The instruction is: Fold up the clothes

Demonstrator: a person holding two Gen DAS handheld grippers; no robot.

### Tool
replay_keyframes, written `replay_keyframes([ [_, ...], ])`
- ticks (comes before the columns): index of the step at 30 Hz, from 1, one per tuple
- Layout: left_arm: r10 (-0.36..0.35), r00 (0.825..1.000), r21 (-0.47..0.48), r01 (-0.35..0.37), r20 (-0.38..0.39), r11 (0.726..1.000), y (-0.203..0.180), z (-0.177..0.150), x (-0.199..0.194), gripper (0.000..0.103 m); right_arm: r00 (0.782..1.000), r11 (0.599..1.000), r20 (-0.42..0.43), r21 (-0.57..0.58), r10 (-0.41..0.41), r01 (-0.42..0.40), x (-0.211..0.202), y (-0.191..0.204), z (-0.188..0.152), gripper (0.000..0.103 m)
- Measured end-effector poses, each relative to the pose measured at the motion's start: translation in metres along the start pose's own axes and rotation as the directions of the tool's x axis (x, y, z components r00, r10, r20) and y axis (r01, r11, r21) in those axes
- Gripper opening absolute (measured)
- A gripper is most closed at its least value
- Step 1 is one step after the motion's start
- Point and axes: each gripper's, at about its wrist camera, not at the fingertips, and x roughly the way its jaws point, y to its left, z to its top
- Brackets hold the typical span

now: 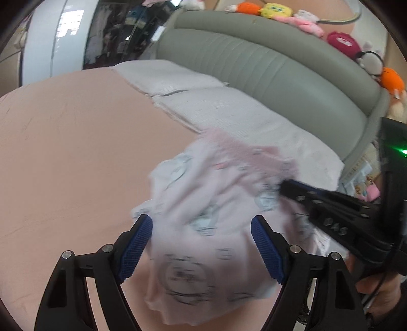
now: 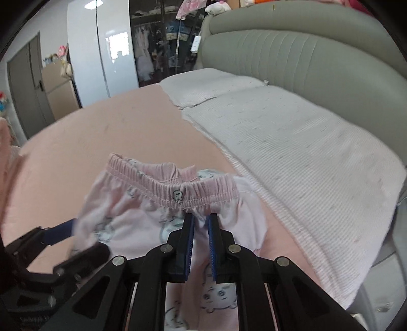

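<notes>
Landmark: pink printed pants (image 2: 162, 216), lying bunched on the pink bedsheet (image 1: 63, 152), near the grey-white pillows (image 2: 292, 152) and the grey padded headboard (image 1: 279, 66).

Left gripper (image 1: 201, 229): angled downward over the left part of the pants. Jaws stand wide apart; the blue ribbed pads (image 1: 137, 249) flank a mound of the fabric, and pressure on it cannot be made out. In the right wrist view this gripper enters from the left of the pants, one blue pad partly under a fold of cloth.

Right gripper (image 2: 199, 224): angled downward, tips just below the elastic waistband (image 2: 173, 188). Jaws nearly together, pinching a ridge of the pants fabric between the blue pads. In the left wrist view it reaches in from the right of the pants, and a hand (image 1: 381, 298) in a dark sleeve grips its handle.

Writing: raised characters on the right gripper's black finger in the left wrist view, roughly "OAS", not certain. Cartoon figures printed on the pants; no words legible.

Left wrist view only: plush toys (image 1: 274, 10) along the headboard top, right of the pants; a green light (image 1: 403, 151) on the right gripper's body.

Right wrist view only: the waistband with a small round charm at its middle; a grey door (image 2: 28, 84) and a white wardrobe (image 2: 101, 58) beyond the pants to the left.
</notes>
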Motion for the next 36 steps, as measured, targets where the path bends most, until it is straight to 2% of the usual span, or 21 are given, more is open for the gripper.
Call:
replay_keyframes([
  [2,0.049,0.998,-0.02,-0.05,-0.027,0.999,0.014,-0.004,0.006,0.08,0.999,0.999,-0.012,-0.002,-0.039,0.039,0.002,-0.003,0.001,0.01],
  [7,0.012,0.999,-0.114,-0.016,-0.036,0.993,0.038,-0.011,0.006,0.081,0.995,0.994,-0.041,0.046,-0.094,0.096,0.005,-0.019,0.002,0.01],
  [11,0.011,1.0,-0.131,-0.013,-0.017,0.991,0.034,-0.01,-0.003,0.081,0.996,0.992,-0.04,0.092,-0.079,0.082,0.0,-0.026,0.003,0.01],
  [13,0.014,1.0,-0.138,-0.014,0.003,0.99,0.029,-0.006,-0.01,0.081,0.993,0.99,-0.03,0.082,-0.117,0.119,-0.008,-0.026,0.004,0.012],
  [14,0.016,1.0,-0.146,-0.014,0.014,0.989,0.027,-0.004,-0.014,0.081,0.99,0.987,-0.023,0.075,-0.14,0.141,-0.012,-0.025,0.005,0.018],
  [16,0.027,0.999,-0.168,-0.022,0.029,0.985,0.024,0.003,-0.02,0.082,0.982,0.979,0.007,0.071,-0.19,0.19,-0.027,-0.026,0.006,0.04],
  [17,0.025,0.999,-0.182,-0.017,0.041,0.983,0.023,0.005,-0.025,0.082,0.979,0.977,0.019,0.074,-0.203,0.201,-0.035,-0.026,0.005,0.061],
  [18,0.017,0.998,-0.196,-0.005,0.06,0.981,0.022,0.006,-0.031,0.082,0.979,0.977,0.026,0.079,-0.203,0.201,-0.042,-0.026,0.005,0.078],
  [23,-0.02,0.991,-0.257,0.053,0.129,0.965,0.017,0.003,-0.055,0.082,0.978,0.976,0.061,0.093,-0.201,0.195,-0.077,-0.024,0.002,0.079],
  [28,-0.008,0.988,-0.208,0.041,0.155,0.977,-0.001,-0.003,-0.075,0.082,0.984,0.987,0.075,0.029,-0.159,0.157,-0.101,-0.002,0.0,0.079],
  [36,-0.025,0.991,-0.204,0.051,0.129,0.978,-0.013,-0.014,-0.088,0.082,0.984,0.992,0.126,0.001,-0.127,0.128,-0.148,0.016,0.001,0.079],
])
